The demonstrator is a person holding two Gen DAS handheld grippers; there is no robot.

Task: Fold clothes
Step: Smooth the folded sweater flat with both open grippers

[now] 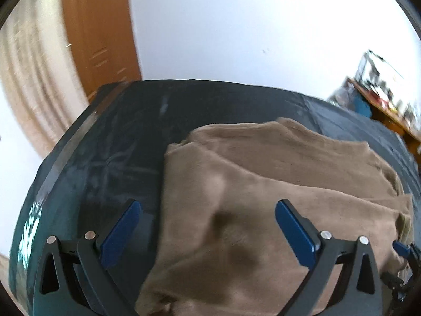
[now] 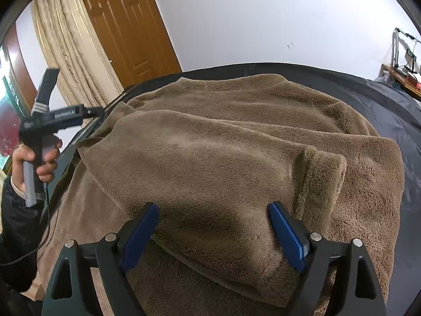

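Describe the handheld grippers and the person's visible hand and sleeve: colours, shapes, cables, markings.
Both the left gripper and right gripper have black angular linkage arms with silver pivot pins and flat blue fingers. In the right wrist view, the left unit's black body carries white lettering, a grey handle and a thin black cable; the hand emerges from a dark sleeve.

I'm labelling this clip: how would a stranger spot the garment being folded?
Find the dark sheet spread before the white wall and wooden door. On it lies one brown fleece garment, partly folded onto itself. It is the only fuzzy, tan thing there.
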